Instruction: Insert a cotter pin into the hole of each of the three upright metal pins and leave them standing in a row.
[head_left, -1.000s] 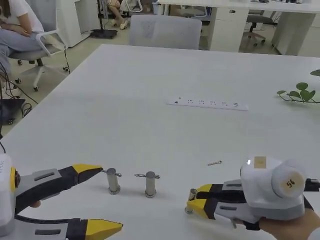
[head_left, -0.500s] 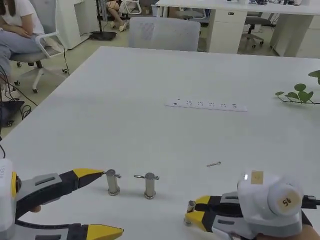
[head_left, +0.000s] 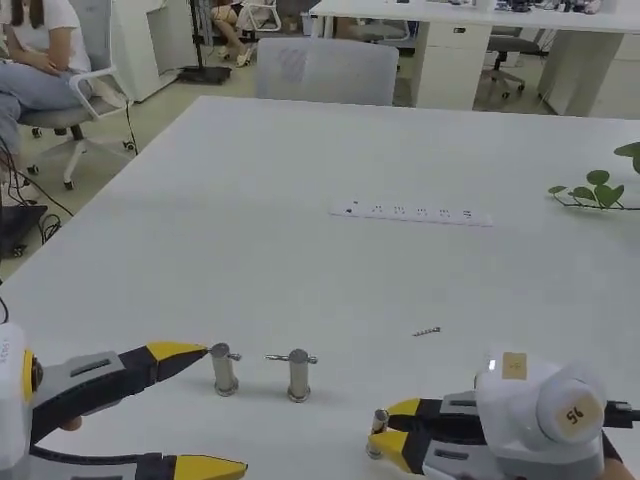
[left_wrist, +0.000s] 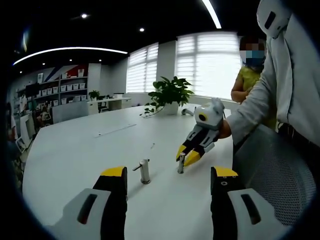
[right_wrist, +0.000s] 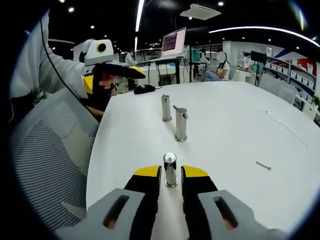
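— Three upright pins: status?
— Left pin (head_left: 224, 370), middle pin (head_left: 297, 375): cottered. Third pin (head_left: 377, 428): bare, seemingly clamped in right gripper (right_wrist: 170, 179), drawn slightly nearer. Left gripper (head_left: 222, 408): agape. Spare cotter pin (head_left: 428, 331): on table (head_left: 300, 200), unfitted.

White worktop (head_left: 300, 180) in an open office. Grey chair (head_left: 325, 68) at far edge, desks (head_left: 470, 40) beyond, pale floor (head_left: 160, 110). Blinded windows (left_wrist: 210, 65), potted plant (left_wrist: 169, 94), shelving (left_wrist: 65, 82), ceiling strip lights (left_wrist: 212, 12) on.
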